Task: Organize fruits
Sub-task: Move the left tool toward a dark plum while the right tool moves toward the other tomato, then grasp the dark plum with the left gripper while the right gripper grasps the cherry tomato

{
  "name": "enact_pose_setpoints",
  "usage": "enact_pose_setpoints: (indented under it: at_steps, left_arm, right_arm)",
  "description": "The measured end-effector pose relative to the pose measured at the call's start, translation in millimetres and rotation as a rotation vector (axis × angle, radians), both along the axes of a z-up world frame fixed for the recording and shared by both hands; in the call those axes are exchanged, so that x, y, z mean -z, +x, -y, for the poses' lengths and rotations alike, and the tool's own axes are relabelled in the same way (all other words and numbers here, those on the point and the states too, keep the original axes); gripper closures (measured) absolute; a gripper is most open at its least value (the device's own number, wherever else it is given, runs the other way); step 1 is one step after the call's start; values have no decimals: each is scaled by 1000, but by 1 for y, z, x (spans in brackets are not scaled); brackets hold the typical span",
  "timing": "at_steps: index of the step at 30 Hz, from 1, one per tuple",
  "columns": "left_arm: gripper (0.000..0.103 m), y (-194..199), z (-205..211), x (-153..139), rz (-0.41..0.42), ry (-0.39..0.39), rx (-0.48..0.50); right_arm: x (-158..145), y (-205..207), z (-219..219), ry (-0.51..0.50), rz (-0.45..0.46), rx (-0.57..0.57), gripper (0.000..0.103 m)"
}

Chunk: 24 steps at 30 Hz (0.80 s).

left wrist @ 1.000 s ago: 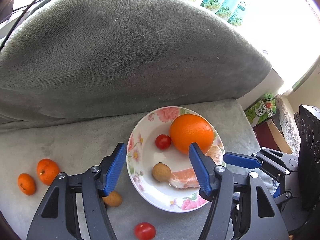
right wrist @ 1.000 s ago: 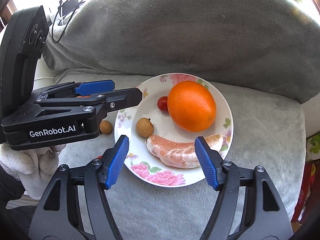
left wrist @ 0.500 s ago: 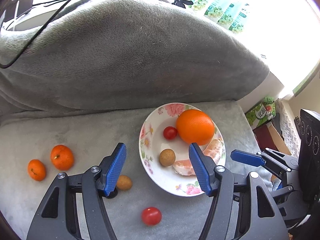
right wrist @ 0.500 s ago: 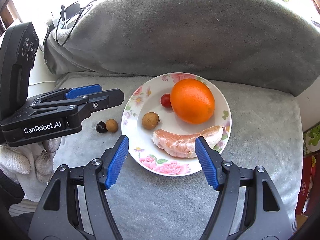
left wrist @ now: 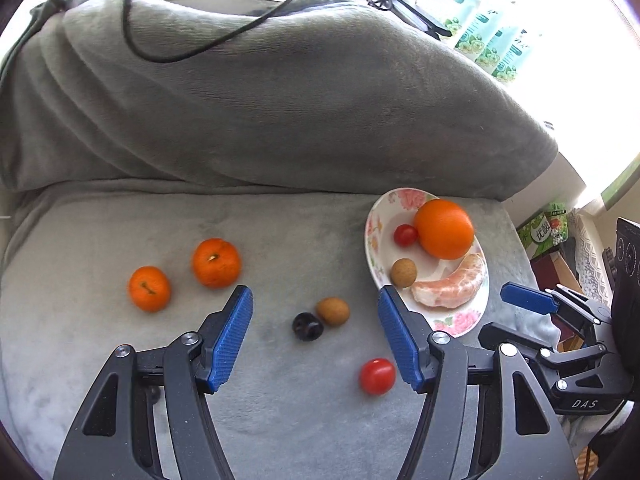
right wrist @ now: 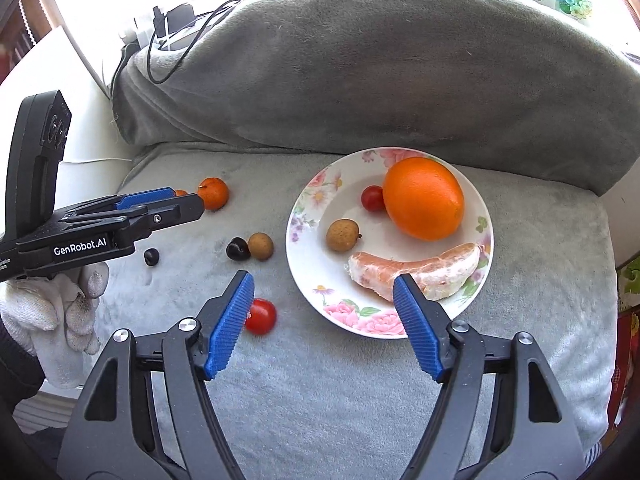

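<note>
White plate [right wrist: 308, 280], pink floral rim; orange orange [right wrist: 423, 197]; red tomato [right wrist: 261, 315]; grey blanket [right wrist: 360, 380].

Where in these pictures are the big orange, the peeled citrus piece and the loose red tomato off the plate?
big orange [right wrist: 423, 198], right wrist view, middle of its peel.
peeled citrus piece [right wrist: 416, 270], right wrist view, middle of the curved segment.
loose red tomato [left wrist: 377, 376], left wrist view, centre of its skin.
</note>
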<state>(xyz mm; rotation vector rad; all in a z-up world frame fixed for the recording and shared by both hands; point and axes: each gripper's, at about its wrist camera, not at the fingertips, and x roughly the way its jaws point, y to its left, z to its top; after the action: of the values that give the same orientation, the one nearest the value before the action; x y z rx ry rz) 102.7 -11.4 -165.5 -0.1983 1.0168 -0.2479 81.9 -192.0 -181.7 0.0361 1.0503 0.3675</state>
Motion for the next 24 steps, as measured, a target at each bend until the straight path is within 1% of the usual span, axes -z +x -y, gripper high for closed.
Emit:
enact_pose_setpoints:
  at_steps: [4,9,15,19,24]
  left_arm:
    - [38,-11,-21,3,-3,23,-32]
    - [38,-26,-48,14,-25,29,-80]
    - [38,-44,-74,30,-60,24,-139]
    - [39,-51,-86,37,-76,21,-164]
    - [40,-57,-98,42,-82,9,-186]
  right_arm:
    - [6,-3,-12,-43,-31,-16,26]
    - [15,-7,-19,-19,-70,-33,26]
    - [24,-10,-30,-1,-87,-55,26]
    - [29,-12,-40,-8,-96,-69,26]
    - [28,-12,-52,-10,-89,-89,26]
